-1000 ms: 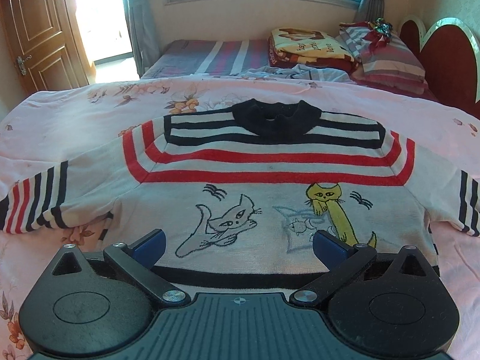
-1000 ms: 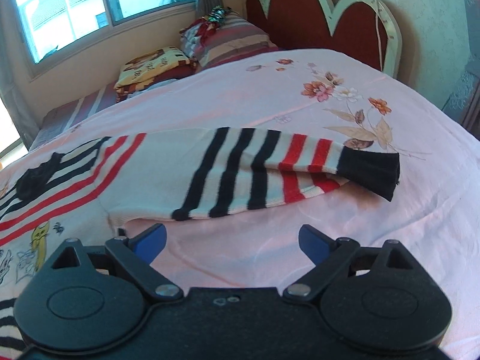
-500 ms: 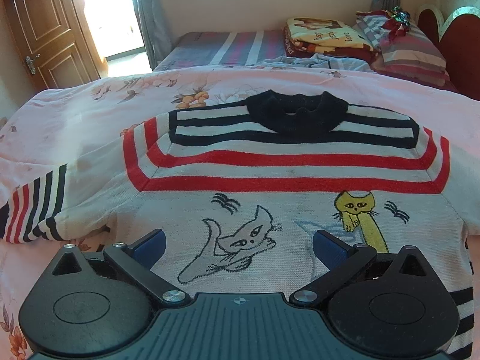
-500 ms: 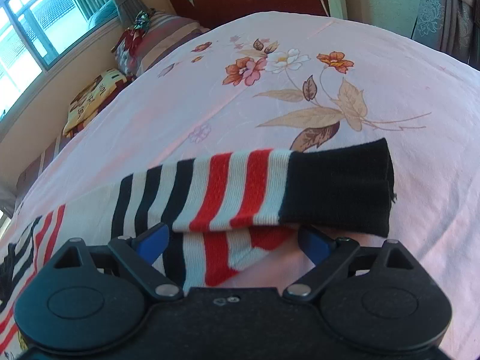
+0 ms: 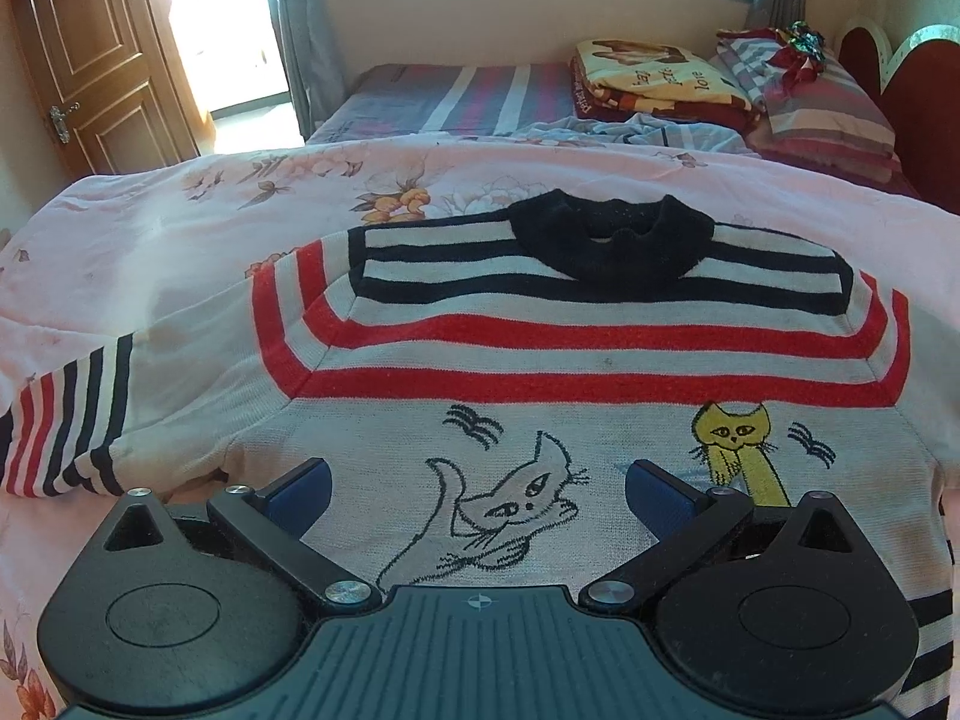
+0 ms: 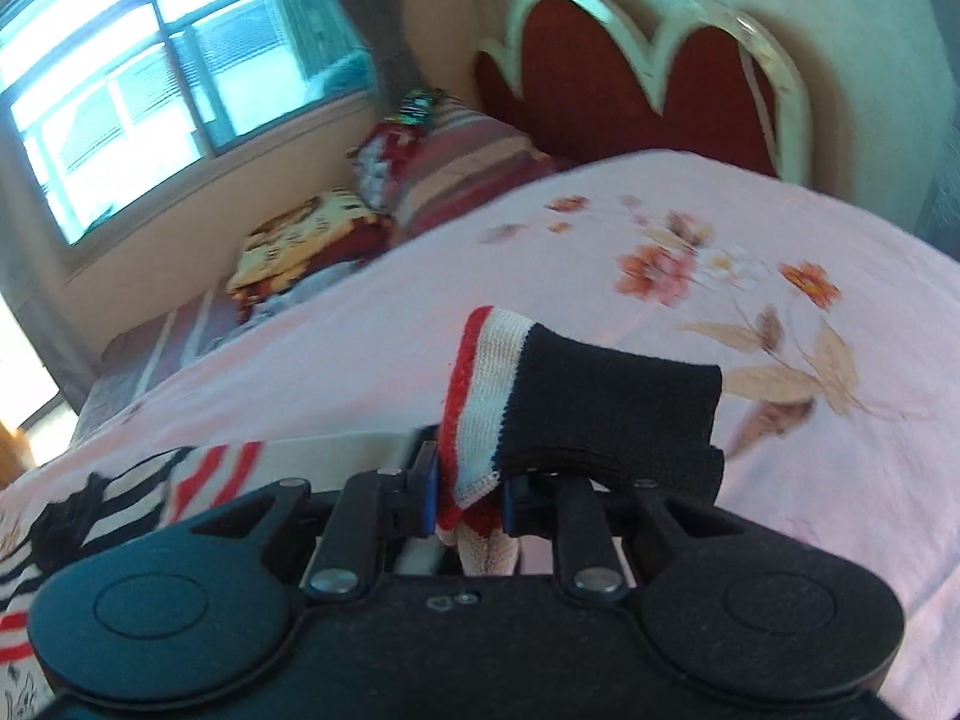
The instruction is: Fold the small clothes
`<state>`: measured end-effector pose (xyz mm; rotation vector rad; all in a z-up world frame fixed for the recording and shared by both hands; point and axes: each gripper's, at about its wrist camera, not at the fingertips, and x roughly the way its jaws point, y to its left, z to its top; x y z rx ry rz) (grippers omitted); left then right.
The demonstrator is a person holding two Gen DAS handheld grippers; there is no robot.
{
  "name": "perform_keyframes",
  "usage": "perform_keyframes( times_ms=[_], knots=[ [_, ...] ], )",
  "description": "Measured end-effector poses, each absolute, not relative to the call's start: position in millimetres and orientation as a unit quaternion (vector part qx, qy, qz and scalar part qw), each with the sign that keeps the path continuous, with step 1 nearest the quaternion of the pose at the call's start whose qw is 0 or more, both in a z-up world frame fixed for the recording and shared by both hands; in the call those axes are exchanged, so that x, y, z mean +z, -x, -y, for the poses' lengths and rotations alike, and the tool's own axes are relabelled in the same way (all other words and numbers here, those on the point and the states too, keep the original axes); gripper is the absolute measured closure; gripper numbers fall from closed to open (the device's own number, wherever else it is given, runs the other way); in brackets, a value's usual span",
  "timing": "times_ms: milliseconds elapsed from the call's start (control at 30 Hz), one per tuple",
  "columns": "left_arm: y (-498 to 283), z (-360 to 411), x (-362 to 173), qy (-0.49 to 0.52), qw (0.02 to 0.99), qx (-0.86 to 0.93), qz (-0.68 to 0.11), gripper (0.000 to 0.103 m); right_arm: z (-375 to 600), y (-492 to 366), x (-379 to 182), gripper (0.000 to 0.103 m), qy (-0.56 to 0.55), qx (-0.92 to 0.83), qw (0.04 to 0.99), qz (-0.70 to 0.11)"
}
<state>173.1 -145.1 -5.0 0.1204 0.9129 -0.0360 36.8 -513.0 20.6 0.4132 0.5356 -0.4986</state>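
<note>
Since half a second ago my right gripper (image 6: 465,495) went from spread to pinching the sleeve cuff (image 6: 606,402), ribbed black knit, lifted off the bedspread (image 6: 810,480); frame blurred. Left gripper (image 5: 477,483) spread over the striped knit sweater (image 5: 576,360) lying mid-bed, hem hidden behind it.

A wooden door (image 5: 90,54), window (image 6: 150,72), striped pillow (image 5: 822,102), folded blanket (image 5: 654,81) and red headboard (image 6: 648,66) surround the bed.
</note>
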Motion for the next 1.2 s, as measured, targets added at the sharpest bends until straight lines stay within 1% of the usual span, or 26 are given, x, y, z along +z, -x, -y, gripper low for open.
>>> perform_keyframes(
  times_ms=[133,233,400,433,467,500,533,600,667,833,867,967,1067,1200],
  knots=[
    [-175.3,126.8,6.5,-0.029,0.901,-0.015,-0.432,0.0,429.8,-78.7,42.6,0.085,-0.141,-0.132,0.946,-0.26],
    [-178.6,111.9,11.2,-0.016,0.902,-0.018,-0.431,0.0,368.7,-110.3,35.9,0.084,-0.124,-0.05,0.949,-0.286],
    [-187.0,88.6,6.8,0.005,0.898,-0.012,-0.44,0.0,286.9,-149.0,-3.2,0.07,-0.101,0.039,0.924,-0.366],
    [-189.5,84.5,3.5,0.011,0.896,-0.012,-0.444,0.0,275.2,-151.0,-9.0,0.065,-0.106,0.051,0.92,-0.374],
    [-191.3,80.7,1.2,0.018,0.892,-0.013,-0.451,0.0,265.7,-151.0,-10.8,0.058,-0.106,0.059,0.918,-0.378],
    [-193.7,77.7,-1.8,0.027,0.888,-0.017,-0.459,0.0,257.0,-147.9,-10.3,0.055,-0.105,0.066,0.917,-0.378],
    [-195.3,75.4,-5.0,0.039,0.883,-0.023,-0.467,0.0,251.4,-143.2,-8.2,0.049,-0.105,0.075,0.918,-0.376],
    [-197.7,76.2,-13.1,0.066,0.872,-0.05,-0.483,0.0,249.7,-130.0,0.4,0.047,-0.094,0.074,0.924,-0.362],
    [-196.1,80.5,-21.2,0.098,0.858,-0.081,-0.497,0.0,262.6,-114.2,11.7,0.042,-0.069,0.042,0.934,-0.348],
    [-185.5,97.7,-43.4,0.23,0.808,-0.158,-0.519,0.0,311.2,-72.9,30.0,0.034,-0.066,-0.028,0.943,-0.325],
    [-185.1,103.4,-46.3,0.242,0.802,-0.165,-0.52,0.0,319.4,-67.7,31.0,0.034,-0.067,-0.034,0.943,-0.324],
    [-188.4,128.3,-54.7,0.224,0.801,-0.172,-0.528,0.0,335.5,-45.9,32.3,0.03,-0.066,-0.061,0.942,-0.323],
    [-196.0,147.1,-77.0,0.24,0.772,-0.177,-0.562,0.0,345.3,-36.6,22.7,0.029,-0.067,-0.082,0.937,-0.332],
    [-193.9,160.0,-78.6,0.243,0.794,-0.187,-0.525,0.001,354.2,-33.7,13.4,0.029,-0.084,-0.099,0.932,-0.337]
  ],
)
